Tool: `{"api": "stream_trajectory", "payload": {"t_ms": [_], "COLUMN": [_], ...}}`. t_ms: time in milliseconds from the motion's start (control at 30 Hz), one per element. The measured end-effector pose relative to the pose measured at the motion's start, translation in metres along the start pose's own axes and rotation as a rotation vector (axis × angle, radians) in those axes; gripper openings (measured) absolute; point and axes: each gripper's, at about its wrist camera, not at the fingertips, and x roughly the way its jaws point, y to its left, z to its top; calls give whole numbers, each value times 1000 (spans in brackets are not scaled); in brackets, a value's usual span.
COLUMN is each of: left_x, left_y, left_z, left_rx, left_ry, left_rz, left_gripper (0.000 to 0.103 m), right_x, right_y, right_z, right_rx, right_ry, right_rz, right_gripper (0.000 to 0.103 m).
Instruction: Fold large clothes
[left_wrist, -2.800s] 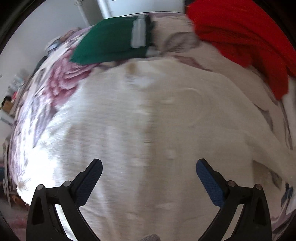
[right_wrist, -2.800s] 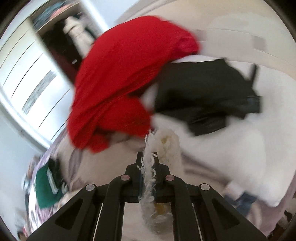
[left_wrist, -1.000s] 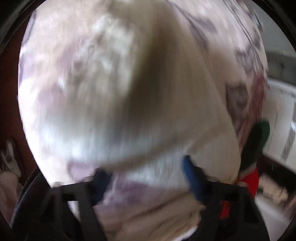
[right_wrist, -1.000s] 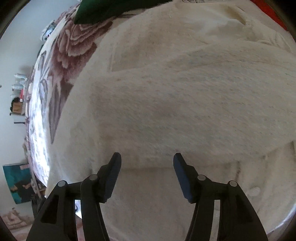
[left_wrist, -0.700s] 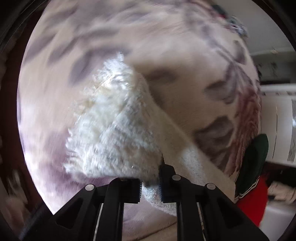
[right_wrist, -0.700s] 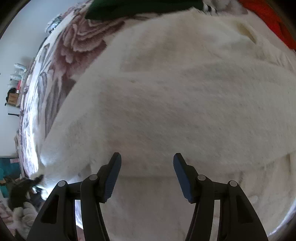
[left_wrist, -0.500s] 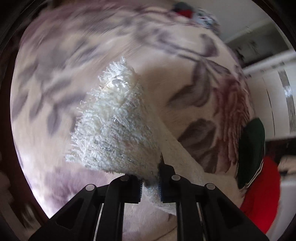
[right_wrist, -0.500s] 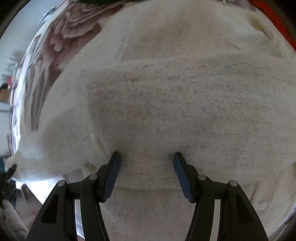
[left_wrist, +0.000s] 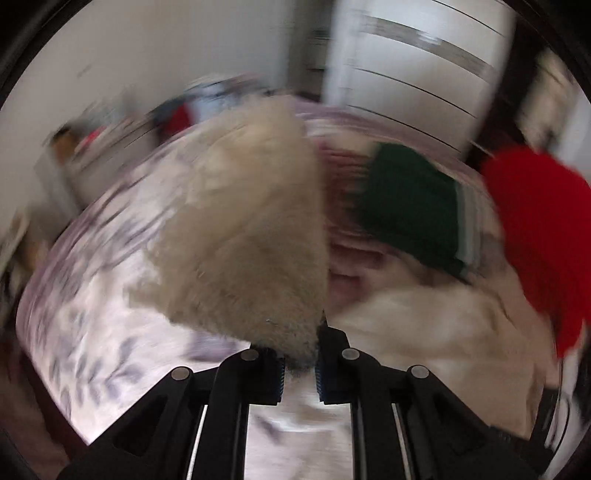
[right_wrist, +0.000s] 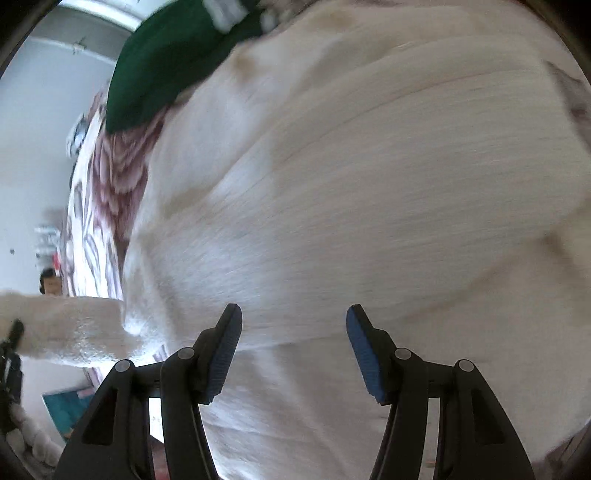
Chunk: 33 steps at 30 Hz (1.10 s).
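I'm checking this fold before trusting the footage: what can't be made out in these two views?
- Left wrist view: motion blur smears the green garment, red garment and bedspread pattern.
- Left wrist view: the lifted flap of the cream fleece garment hides the bed behind it.
- Left hand-held gripper: which part of the fleece it pinches is unclear.
- Right wrist view: fleece fills the frame past the open right hand-held gripper; its edges are cut off.

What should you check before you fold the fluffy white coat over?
1. Left claw pinching a corner of the fluffy white garment: ok.
2. That corner lifted off the flowered bedspread: ok.
3. Right claw open over the garment body, gripping nothing: ok.
4. Green garment and red garment clear of the fold path: cannot tell; the green one lies right at the white edge.
5. Body smooth, no bunching: cannot tell, blurred.
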Motion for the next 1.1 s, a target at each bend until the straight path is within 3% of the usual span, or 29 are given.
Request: {"api": "stream_trajectory", "payload": {"t_ms": [133, 300, 400, 500, 567, 633, 667, 700, 733, 767, 900, 1000, 1100], "left_x": [5, 34, 52, 78, 88, 86, 84, 79, 74, 69, 47, 40, 48], "left_y": [-123, -277, -332, -372, -373, -364, -362, -355, -351, -345, -297, -245, -202], "left_z": [-21, -80, -111, -140, -148, -148, -148, -147, -146, -147, -134, -126, -120], "left_rx": [187, 342, 408, 479, 485, 483, 488, 491, 490, 489, 443, 373, 329], "left_ry": [43, 120, 166, 268, 299, 302, 308, 318, 320, 314, 309, 292, 292], "left_rz": [-82, -201, -224, -174, -144, -136, -136, -138, -134, -127, -79, 19, 147], "left_gripper": [9, 9, 10, 12, 14, 24, 47, 80, 92, 97, 97, 97, 97], "right_x": [-47, -93, -111, -124, -132, -140, -145, -149, -156, -162, -181, -172, -142], "right_y": [-62, -143, -189, -228, -245, -255, -260, -263, -265, -266, -250, -225, -193], "right_z": [12, 22, 22, 19, 18, 18, 18, 19, 21, 25, 48, 70, 95], "right_rx": [44, 94, 143, 177, 181, 189, 197, 202, 206, 208, 214, 209, 170], "right_ry": [-45, -91, -99, -97, -91, -95, -99, -103, -107, -113, -141, -127, -81], "right_rz": [-14, -78, -106, -131, -132, -110, -91, -75, -60, -48, 45, 154, 182], "right_gripper": [61, 61, 61, 61, 63, 75, 75, 75, 76, 76, 77, 83, 83]}}
